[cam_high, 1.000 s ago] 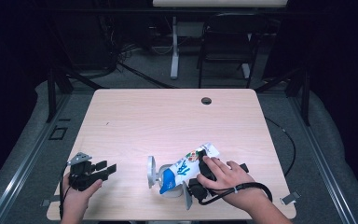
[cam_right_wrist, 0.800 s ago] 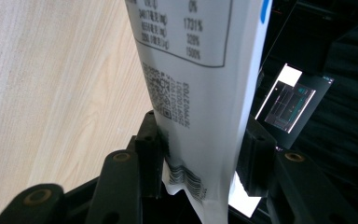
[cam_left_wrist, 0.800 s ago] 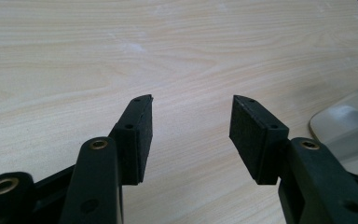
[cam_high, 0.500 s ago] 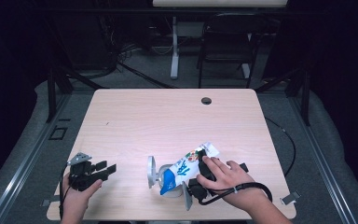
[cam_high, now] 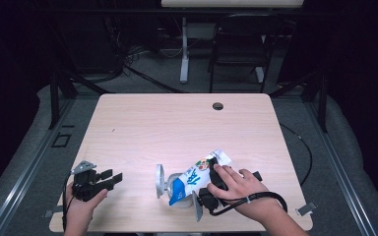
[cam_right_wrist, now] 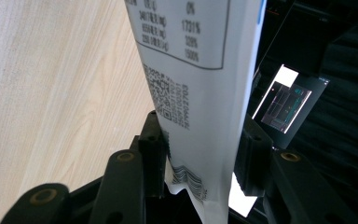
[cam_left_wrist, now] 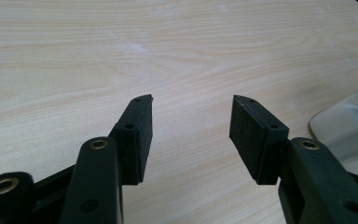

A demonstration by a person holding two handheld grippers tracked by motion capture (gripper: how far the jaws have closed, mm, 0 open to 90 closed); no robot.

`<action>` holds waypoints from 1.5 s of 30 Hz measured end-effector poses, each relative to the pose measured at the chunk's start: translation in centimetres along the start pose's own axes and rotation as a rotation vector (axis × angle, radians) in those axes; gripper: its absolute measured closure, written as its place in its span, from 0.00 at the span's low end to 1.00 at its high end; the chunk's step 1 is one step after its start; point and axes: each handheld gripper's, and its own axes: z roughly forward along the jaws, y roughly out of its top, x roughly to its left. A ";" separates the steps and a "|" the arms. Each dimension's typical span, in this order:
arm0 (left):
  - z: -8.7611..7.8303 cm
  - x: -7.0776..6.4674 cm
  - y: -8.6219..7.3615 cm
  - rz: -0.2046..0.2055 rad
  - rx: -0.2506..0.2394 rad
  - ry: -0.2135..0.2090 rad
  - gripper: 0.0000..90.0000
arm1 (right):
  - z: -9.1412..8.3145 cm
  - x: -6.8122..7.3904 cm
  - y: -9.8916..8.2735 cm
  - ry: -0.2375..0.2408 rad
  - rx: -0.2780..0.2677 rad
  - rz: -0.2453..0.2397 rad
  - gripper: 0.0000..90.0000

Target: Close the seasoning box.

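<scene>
A blue and white snack bag (cam_high: 193, 179) lies tilted near the table's front edge, and its white end points to the far right. My right gripper (cam_high: 212, 167) is under the person's hand at that end. In the right gripper view the bag's white back (cam_right_wrist: 191, 70), printed with a table and a code, stands between the pads. Both pads touch it, and the jaws have just been closing on it. My left gripper (cam_high: 112, 176) rests at the front left with its jaws apart. Bare wood shows between its pads (cam_left_wrist: 140, 126).
A clear round plastic piece (cam_high: 160, 181) stands at the bag's blue end, and its edge appears at the right of the left gripper view (cam_left_wrist: 345, 126). A pale flat piece (cam_high: 197, 210) lies by the front edge. A cable hole (cam_high: 218, 106) sits far back.
</scene>
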 end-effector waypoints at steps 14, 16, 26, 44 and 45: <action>0.1 0.0 -0.1 -0.003 -0.006 0.002 0.55 | 0.0 -0.1 0.0 -0.004 0.000 0.000 0.70; 0.1 0.1 -0.1 0.000 0.002 0.003 0.55 | 0.0 -0.1 0.0 -0.005 -0.001 -0.004 0.70; 0.2 0.1 -0.1 -0.004 -0.006 0.006 0.55 | 0.0 -0.1 0.0 -0.014 -0.001 -0.006 0.71; 0.2 0.2 -0.2 -0.007 -0.009 0.007 0.55 | -0.1 0.0 0.1 -0.017 0.000 -0.011 0.74; 0.2 0.1 -0.2 -0.008 -0.008 0.008 0.55 | -0.1 0.0 0.1 -0.018 -0.004 -0.008 0.74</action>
